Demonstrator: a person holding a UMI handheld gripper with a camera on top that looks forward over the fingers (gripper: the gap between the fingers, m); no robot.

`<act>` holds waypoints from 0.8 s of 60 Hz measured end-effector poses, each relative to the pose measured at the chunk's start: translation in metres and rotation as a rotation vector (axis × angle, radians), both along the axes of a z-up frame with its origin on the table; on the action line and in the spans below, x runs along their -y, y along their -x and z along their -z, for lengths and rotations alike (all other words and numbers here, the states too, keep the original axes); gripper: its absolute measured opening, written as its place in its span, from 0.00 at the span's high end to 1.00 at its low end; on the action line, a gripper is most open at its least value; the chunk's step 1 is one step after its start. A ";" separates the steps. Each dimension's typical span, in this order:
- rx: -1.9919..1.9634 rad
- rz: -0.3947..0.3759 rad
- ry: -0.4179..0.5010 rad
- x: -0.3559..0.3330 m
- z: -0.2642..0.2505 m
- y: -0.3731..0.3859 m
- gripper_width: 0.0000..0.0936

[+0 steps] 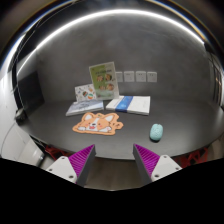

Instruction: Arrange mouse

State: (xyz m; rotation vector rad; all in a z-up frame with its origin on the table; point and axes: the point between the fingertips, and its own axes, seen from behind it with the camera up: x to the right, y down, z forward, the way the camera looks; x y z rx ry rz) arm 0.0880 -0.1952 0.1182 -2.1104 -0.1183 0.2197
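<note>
Smooth plastic-looking mouse (156,131), matt grey tabletop (60,85), glossy paper booklets (103,80)

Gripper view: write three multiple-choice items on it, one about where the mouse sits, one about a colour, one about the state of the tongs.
1. Where is the mouse?
A. On the orange mat
B. On the bare table, beside the orange mat
C. Between the fingers

2. What colour is the mouse?
A. Pale mint green
B. Black
C. Red

3. How do the tongs stand?
A. Shut on the mouse
B. Shut on the mat
C. Open, holding nothing

Answers:
1 B: the mouse rests on the grey table, apart from the orange mat and beyond the fingers.
2 A: its shell shows light green against the table.
3 C: the two fingers stand wide apart with only bare table between them.
</note>
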 end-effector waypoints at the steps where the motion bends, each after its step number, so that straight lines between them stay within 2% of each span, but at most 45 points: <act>1: -0.020 0.002 -0.006 -0.002 -0.002 0.004 0.16; 11: -0.048 0.046 -0.019 0.003 0.002 0.013 0.15; 27: 0.108 0.177 0.049 -0.032 0.062 -0.062 0.15; 33: 0.110 0.227 0.048 -0.059 0.079 -0.101 0.15; 48: 0.092 0.241 0.072 -0.120 0.103 -0.169 0.14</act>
